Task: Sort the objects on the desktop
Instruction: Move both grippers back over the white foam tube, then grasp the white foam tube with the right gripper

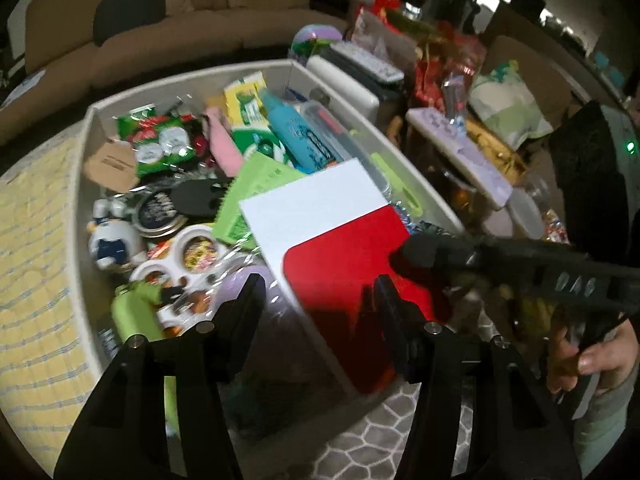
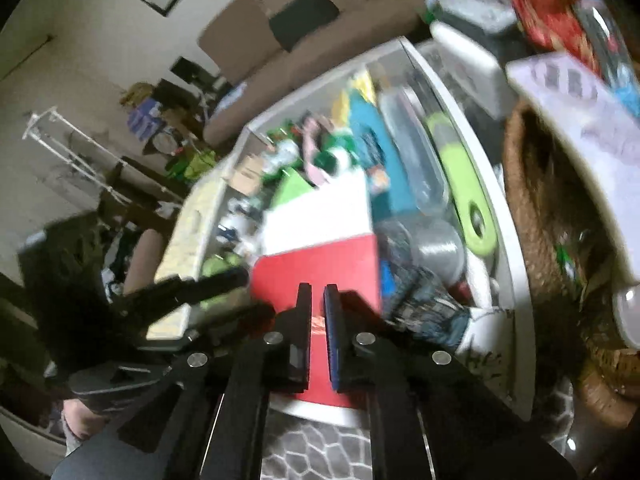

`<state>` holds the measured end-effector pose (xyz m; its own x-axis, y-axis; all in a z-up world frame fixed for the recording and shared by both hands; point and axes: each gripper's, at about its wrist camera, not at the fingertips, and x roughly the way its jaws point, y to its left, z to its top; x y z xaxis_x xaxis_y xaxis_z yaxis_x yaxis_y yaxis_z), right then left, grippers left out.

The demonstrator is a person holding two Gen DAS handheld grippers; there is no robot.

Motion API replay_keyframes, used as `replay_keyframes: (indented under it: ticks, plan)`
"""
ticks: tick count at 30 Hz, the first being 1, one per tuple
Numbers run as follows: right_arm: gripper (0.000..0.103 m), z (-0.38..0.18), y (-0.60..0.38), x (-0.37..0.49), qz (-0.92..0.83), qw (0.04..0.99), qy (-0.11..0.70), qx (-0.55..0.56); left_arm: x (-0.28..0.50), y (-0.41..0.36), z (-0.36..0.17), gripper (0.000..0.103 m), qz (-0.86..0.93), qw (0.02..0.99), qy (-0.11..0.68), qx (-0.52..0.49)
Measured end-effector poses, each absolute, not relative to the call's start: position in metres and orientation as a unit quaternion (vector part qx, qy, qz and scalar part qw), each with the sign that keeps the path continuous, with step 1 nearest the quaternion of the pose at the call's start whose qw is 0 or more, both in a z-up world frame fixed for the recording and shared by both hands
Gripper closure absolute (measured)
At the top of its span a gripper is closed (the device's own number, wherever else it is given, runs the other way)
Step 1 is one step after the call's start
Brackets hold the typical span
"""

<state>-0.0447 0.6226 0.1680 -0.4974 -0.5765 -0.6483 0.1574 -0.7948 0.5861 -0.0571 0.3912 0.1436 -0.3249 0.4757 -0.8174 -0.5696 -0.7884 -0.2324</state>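
- My right gripper (image 2: 318,312) pinched the red-and-white card (image 1: 320,216) over the full bin (image 1: 84,168); I should lower it flat.
- My left gripper (image 1: 316,292) hung wide, empty.

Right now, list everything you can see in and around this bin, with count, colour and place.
Bin: one, white, centre, crammed full.
Card: one, red and white, lying atop the bin's clutter, right gripper shut on its red end.
Blue bottle: one, teal, far side of bin.
Green booklet: one, beside the card.
Figurine: one, white and navy, left side of bin.
Couch: one, tan, behind.
Left gripper: black, open above the card.
Right gripper: black.
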Motion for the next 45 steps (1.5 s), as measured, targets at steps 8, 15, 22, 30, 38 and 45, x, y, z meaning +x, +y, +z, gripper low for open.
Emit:
replay_keyframes:
  ticks: [8, 15, 22, 30, 38, 45]
  plan:
    - [0.037, 0.235, 0.568, -0.026, -0.869, 0.248, -0.197, 0.382, -0.045, 0.267, 0.188, 0.012, 0.858, 0.276, 0.0, -0.434]
    - [0.037, 0.254, 0.451, -0.067, -0.846, 0.298, -0.154, 0.414, -0.087, 0.103, 0.174, 0.012, 0.891, 0.133, 0.008, -0.434]
    - [0.036, 0.237, 0.304, -0.141, -0.828, 0.31, -0.088, 0.458, -0.151, -0.021, 0.132, 0.012, 0.895, 0.03, 0.022, -0.444]
    - [0.036, 0.167, 0.163, -0.235, -0.817, 0.284, -0.004, 0.502, -0.234, -0.066, 0.07, 0.012, 0.891, 0.004, 0.087, -0.445]
    - [0.038, 0.078, 0.089, -0.305, -0.812, 0.262, 0.019, 0.522, -0.289, -0.067, 0.025, 0.017, 0.882, 0.041, 0.155, -0.443]
    - [0.07, 0.05, 0.053, -0.323, -0.81, 0.264, 0.07, 0.519, -0.295, -0.061, 0.006, 0.02, 0.879, 0.082, 0.178, -0.434]
